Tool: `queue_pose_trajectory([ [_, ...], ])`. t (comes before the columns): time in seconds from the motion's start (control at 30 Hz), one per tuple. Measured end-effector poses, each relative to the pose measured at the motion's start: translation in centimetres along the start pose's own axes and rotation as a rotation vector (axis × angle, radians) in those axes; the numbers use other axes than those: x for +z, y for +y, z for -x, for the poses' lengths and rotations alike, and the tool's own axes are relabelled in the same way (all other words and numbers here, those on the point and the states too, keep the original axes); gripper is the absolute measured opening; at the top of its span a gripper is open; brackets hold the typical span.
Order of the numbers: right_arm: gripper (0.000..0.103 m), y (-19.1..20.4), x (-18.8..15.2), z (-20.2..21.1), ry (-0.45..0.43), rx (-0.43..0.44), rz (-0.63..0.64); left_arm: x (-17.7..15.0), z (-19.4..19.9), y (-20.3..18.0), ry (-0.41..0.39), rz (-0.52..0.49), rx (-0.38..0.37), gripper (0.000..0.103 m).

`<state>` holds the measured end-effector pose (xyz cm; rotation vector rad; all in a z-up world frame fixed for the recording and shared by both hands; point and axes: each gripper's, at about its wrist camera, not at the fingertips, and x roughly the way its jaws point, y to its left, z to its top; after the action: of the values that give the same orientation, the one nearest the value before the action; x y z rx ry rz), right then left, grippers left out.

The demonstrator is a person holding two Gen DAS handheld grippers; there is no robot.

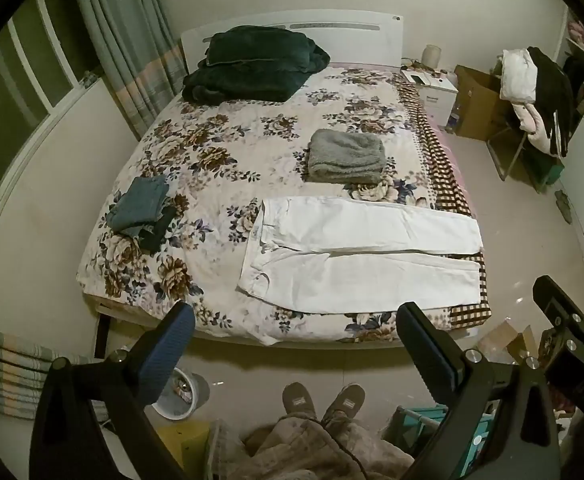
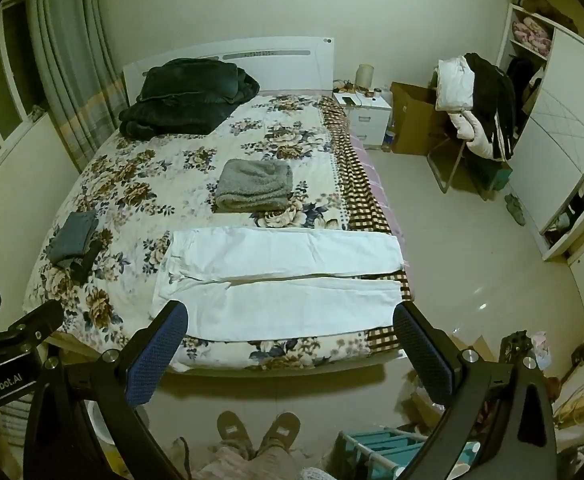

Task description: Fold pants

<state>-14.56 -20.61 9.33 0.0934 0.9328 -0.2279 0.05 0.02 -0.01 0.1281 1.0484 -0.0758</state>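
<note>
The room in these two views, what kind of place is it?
Most likely a home bedroom: a bed with a floral cover, a white nightstand beside its headboard, and a wardrobe along the right wall. White pants lie spread flat on the bed.

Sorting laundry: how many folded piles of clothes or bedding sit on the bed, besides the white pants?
3: dark green blanket by the headboard, grey fleece mid-bed above the white pants, blue-grey stack near the left edge. None seem hidden.

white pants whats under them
The white pants lie flat on the floral quilt, cuffs over its checked border. Anything beneath the fabric is covered.
</note>
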Motion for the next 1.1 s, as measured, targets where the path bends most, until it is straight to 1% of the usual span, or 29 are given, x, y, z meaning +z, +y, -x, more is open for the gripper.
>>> queue_pose_trajectory([
  [0.17,0.103,0.1,0.3,0.2,0.0,0.0,0.001,0.7,0.0,-1.0,-0.007,0.008,0.002,0.103],
  [0.27,0.103,0.1,0.1,0.2,-0.001,0.002,-0.002,0.7,0.1,-0.9,-0.006,0.004,0.002,0.103],
  [0.33,0.103,0.2,0.6,0.4,0.002,0.01,-0.004,0.5,0.1,-0.8,-0.005,0.001,0.0,0.103],
  [0.5,0.103,0.4,0.9,0.8,0.002,0.015,-0.003,1.3,0.2,-1.4,-0.01,0.006,0.003,0.103],
  [0.8,0.103,0.5,1.0,0.9,0.004,0.015,-0.002,1.1,0.4,-0.8,-0.015,0.008,0.0,0.103],
  [1.1,0.103,0.5,1.1,0.9,0.002,0.015,-0.003,1.7,0.9,-0.6,-0.018,0.008,-0.004,0.103],
])
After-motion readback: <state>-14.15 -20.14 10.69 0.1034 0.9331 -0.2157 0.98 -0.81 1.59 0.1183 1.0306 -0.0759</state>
